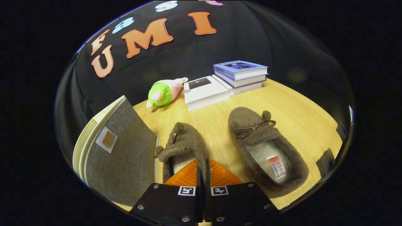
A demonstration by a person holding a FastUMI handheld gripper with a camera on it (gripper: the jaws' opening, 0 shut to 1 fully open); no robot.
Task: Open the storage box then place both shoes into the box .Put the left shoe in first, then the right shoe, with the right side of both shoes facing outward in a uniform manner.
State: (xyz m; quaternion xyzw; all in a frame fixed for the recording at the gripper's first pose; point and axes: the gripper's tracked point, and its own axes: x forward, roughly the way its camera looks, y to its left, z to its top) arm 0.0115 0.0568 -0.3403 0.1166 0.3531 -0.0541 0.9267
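**Gripper clamped on the left shoe's rim, box beside it**

The gripper (203, 171) has its two fingers drawn almost together, with only a thin dark strip between them. That strip looks like the right-hand rim of the left shoe (183, 147), so both fingers press on it, one inside the opening and one outside.

The left shoe is a brown fuzzy slipper with a pale lining and a small bow with pompoms at the toe. Its long axis runs straight ahead along the fingers, toe pointing away toward the booth wall, heel under the fingers.

The right shoe (267, 150) lies on the table (301, 116), apart from the left shoe on its right. It matches the first, and a label shows on its insole. Its toe also points away, and its long axis leans slightly, heel swung out to the right.

The box (121, 157) stands just left of the left shoe, close against it. It is grey woven fabric with a cream edge and a small square tag on the face toward the shoes. I cannot tell whether it is open.

Beyond the shoes lie a green and pink plush toy (164, 92) and, to its right, a white book (204, 91) beside a stack of books (241, 73).
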